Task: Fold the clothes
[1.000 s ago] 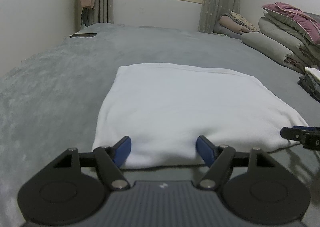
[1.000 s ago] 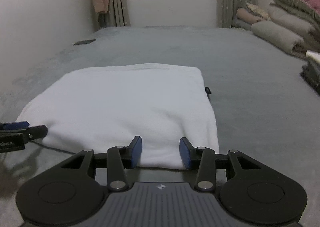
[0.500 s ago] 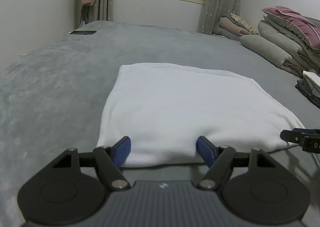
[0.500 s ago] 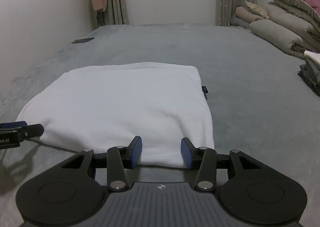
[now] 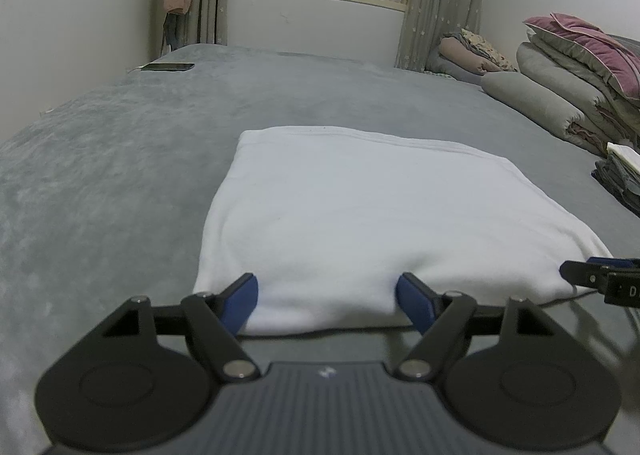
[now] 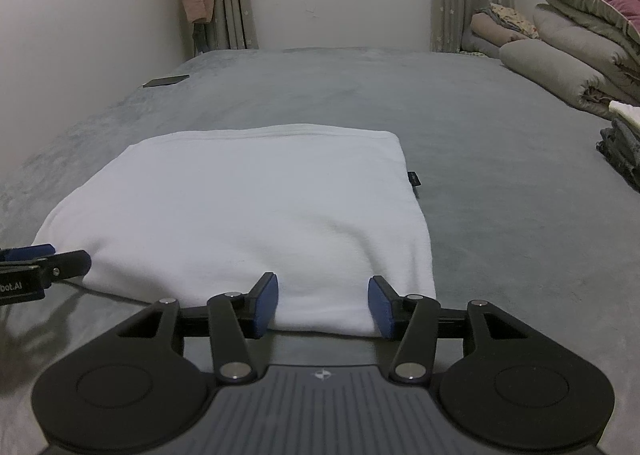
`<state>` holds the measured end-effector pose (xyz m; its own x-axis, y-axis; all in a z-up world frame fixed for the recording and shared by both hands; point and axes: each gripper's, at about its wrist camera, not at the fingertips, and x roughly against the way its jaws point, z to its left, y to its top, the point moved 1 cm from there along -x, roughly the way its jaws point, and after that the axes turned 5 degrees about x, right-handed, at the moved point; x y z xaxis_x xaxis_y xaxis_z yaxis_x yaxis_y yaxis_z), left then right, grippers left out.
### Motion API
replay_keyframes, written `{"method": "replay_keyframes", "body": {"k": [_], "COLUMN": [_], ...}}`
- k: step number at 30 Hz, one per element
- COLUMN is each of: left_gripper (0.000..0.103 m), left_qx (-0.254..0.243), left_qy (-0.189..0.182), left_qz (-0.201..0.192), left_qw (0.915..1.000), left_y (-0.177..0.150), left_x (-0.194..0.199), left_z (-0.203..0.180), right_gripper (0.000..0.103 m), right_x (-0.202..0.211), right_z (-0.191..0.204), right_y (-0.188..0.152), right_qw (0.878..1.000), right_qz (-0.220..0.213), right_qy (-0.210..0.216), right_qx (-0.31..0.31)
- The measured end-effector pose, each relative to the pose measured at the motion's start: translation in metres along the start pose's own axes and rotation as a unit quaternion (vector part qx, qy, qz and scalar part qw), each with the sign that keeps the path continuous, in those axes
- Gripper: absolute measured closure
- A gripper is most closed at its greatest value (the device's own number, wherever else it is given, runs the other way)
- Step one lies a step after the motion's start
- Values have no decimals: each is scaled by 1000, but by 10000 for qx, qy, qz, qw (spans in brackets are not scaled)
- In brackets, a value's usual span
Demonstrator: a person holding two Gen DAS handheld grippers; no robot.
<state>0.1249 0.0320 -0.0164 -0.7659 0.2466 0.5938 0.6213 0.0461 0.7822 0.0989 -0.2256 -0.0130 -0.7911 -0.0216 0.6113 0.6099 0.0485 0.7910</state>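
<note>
Folded white garment (image 5: 360, 215) lay on the grey bed (image 5: 120, 175), just ahead of both grippers.
Left gripper (image 5: 326, 301) and right gripper (image 6: 323, 305) stood spread, jaws just opening, each straddling the garment's near edge, gripping nothing.

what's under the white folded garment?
The white garment lies flat on the grey bedspread. A small dark tag pokes out at its right edge. Anything else beneath is covered.
</note>
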Motion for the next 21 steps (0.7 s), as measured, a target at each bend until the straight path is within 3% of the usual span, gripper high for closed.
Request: {"method": "replay_keyframes", "body": {"k": [7,12,17,21], "left_gripper": [26,27,27,26], "left_qx": [250,368,457,286], "left_qy": [-178,-232,-223,-111], "left_qz": [34,56,91,78], "left_qw": [9995,9990,9987,9995], "left_y": [4,8,11,6], "left_x": [3,7,8,4], "left_z": [10,16,19,14], "right_gripper": [54,53,43,41], "right_x": [2,8,13,8], "right_z": [-20,-25,-18,-16], "right_y": [-2,0,4,1], "right_qw": [9992,9986,9989,9991], "right_qz": [9,48,39,143], "right_qy": [274,238,188,187], "right_qx": [-293,-471,-424,-341]}}
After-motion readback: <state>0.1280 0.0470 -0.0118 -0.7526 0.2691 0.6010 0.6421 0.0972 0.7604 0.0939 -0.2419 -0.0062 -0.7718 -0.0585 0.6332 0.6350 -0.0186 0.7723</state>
